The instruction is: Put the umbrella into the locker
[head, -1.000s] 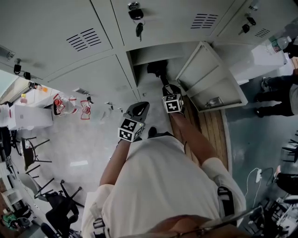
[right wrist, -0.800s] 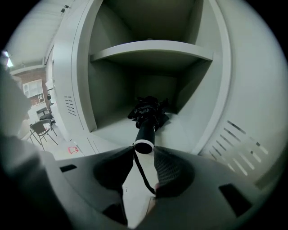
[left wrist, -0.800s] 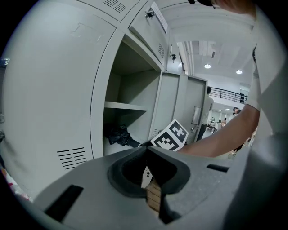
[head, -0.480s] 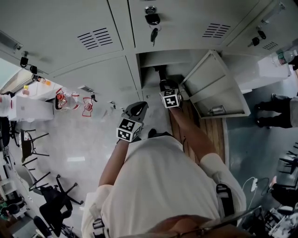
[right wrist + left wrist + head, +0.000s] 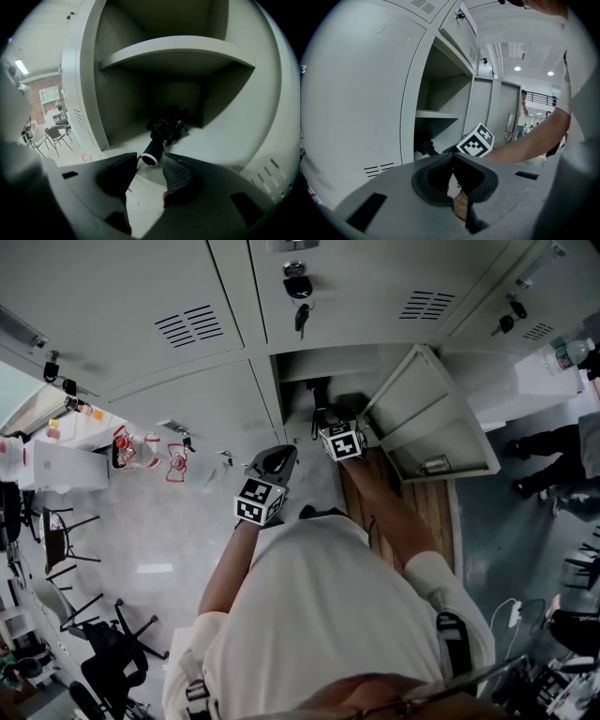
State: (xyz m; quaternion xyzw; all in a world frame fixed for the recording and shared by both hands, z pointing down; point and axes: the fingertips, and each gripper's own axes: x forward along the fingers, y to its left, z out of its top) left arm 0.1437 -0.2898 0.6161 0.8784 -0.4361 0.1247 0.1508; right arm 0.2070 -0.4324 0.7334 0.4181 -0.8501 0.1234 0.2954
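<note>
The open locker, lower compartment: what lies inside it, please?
A black folded umbrella lies on the locker floor under the shelf, its handle toward the opening. The dark back corner behind it is covered, and the shelf's top cannot be seen.

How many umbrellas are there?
1. The black umbrella lies on the floor of the open locker, under its shelf. Shut lockers might hide more.

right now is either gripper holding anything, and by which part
Nothing is held. On the right gripper the jaws are opening, pressing nothing; the umbrella lies free on the locker floor past their tips. The left gripper is shut, empty.
</note>
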